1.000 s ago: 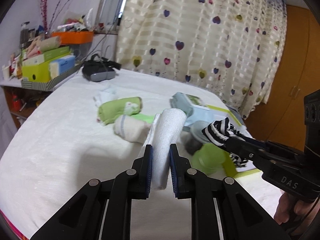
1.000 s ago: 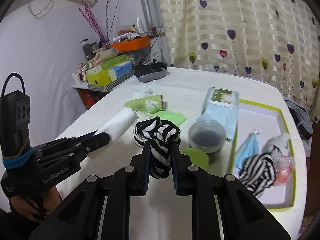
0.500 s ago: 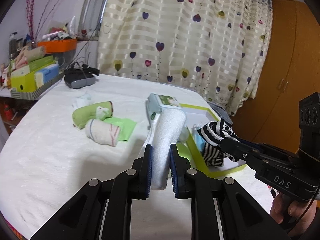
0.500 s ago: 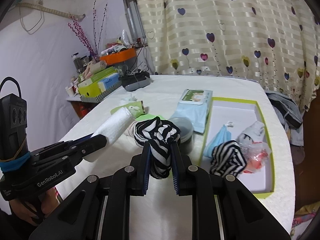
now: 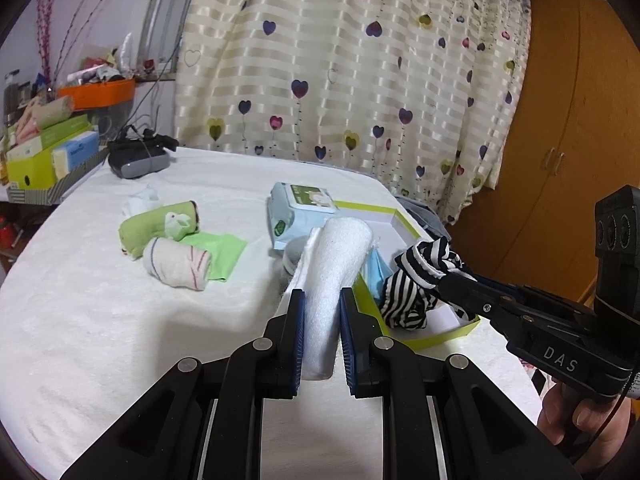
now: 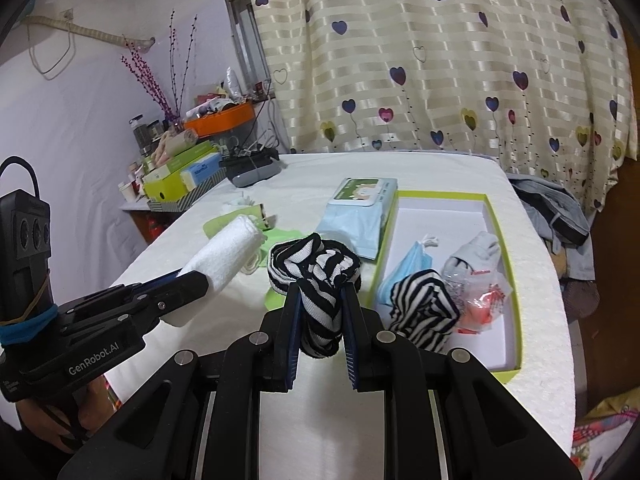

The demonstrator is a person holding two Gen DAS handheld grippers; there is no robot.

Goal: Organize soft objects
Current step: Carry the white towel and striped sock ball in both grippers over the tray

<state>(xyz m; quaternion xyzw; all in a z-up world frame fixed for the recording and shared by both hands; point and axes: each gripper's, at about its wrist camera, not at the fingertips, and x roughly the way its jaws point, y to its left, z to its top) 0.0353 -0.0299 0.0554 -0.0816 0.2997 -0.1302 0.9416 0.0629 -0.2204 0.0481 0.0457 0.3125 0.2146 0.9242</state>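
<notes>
Both grippers hold soft items above the bed, now nearer the tray than a second ago.

The left gripper [image 5: 321,304] is clamped on a white towel roll [image 5: 334,272]; the right gripper [image 6: 320,300] is clamped on a striped sock [image 6: 316,268]. Since the earlier frames both have shifted right: the tray [image 6: 492,224], once far right, now lies just past the right gripper, with a second striped sock [image 6: 424,308], a blue mask [image 6: 412,264] and an orange packet [image 6: 484,300] inside. The wipes pack [image 6: 360,216] sits at the tray's left wall. The towel roll hides most of a grey tub behind it, and the rolled cloths [image 5: 168,240] on the left are partly hidden in the right view.
</notes>
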